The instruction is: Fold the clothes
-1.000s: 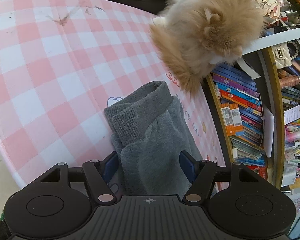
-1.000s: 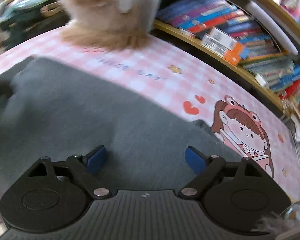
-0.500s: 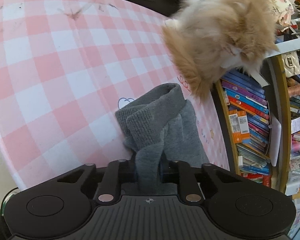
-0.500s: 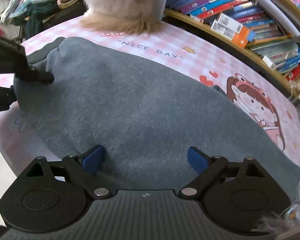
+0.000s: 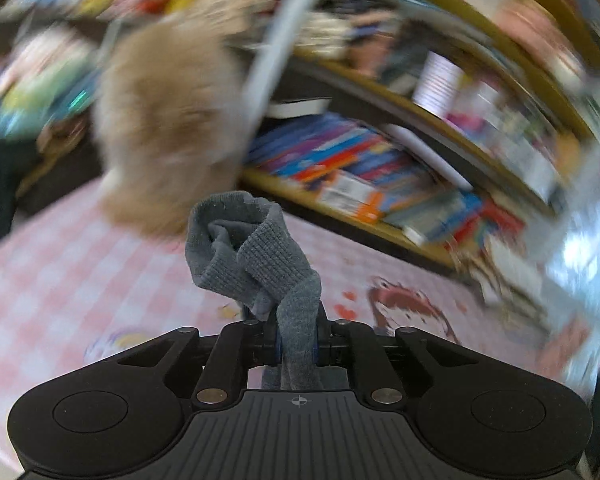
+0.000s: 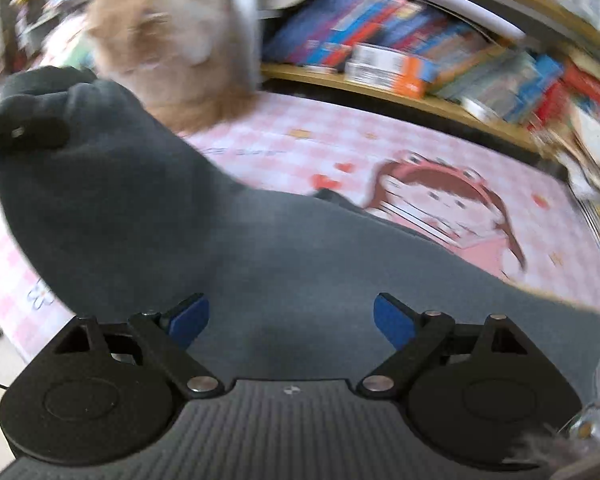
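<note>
Left wrist view: left gripper (image 5: 296,350) clamped on ribbed cuff (image 5: 252,256) of grey garment (image 6: 228,248), cuff raised above pink checked table (image 5: 60,280), frame centre.
Right wrist view: right gripper (image 6: 290,320) spread wide, empty, low over garment body.
Garment: lay lower left to right edge, long axis across frame.
Nearer hand: left, upper left.
Cat (image 6: 160,32): behind, upper left.

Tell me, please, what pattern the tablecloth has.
The tablecloth has pink and white checks with cartoon prints; the right wrist view shows it best.
</note>
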`<state>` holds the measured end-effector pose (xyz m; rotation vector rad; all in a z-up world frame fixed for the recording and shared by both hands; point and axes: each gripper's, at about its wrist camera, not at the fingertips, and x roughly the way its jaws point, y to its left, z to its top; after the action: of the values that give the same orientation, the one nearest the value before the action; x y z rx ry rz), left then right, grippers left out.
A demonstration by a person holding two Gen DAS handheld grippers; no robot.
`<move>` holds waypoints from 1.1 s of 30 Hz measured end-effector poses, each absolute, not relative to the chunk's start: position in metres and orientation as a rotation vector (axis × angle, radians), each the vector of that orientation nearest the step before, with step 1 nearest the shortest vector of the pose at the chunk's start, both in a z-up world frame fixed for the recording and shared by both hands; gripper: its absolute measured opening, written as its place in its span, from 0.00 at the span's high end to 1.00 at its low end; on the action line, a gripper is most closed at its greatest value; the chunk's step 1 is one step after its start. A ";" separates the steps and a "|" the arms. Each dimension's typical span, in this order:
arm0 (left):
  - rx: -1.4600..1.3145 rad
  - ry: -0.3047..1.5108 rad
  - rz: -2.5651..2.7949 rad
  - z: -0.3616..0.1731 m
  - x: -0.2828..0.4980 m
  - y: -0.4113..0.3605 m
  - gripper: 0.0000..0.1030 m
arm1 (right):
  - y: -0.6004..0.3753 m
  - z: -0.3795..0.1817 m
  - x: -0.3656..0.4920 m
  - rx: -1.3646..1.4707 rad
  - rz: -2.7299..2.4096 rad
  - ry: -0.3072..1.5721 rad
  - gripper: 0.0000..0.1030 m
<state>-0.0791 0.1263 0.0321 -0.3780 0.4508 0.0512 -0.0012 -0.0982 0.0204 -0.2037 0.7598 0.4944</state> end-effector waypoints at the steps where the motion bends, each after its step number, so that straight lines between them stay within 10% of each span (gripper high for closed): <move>1: -0.327 0.451 0.035 0.038 -0.077 0.115 0.89 | -0.108 0.021 0.000 -0.182 0.480 0.766 0.13; 16: -0.115 0.604 -0.122 0.045 -0.046 -0.010 0.83 | -0.209 0.022 0.002 0.013 0.426 0.820 0.13; 22: -0.233 0.823 -0.201 0.014 -0.042 -0.035 0.48 | -0.227 0.009 0.011 0.079 0.430 0.899 0.13; 33: -0.328 0.676 -0.021 0.040 -0.055 0.006 0.57 | -0.227 0.006 0.024 0.417 0.652 1.025 0.20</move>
<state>-0.0548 0.0059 0.0399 -0.3284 0.6756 -0.0211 0.0244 -0.2270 0.0056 0.4170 1.0247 0.6524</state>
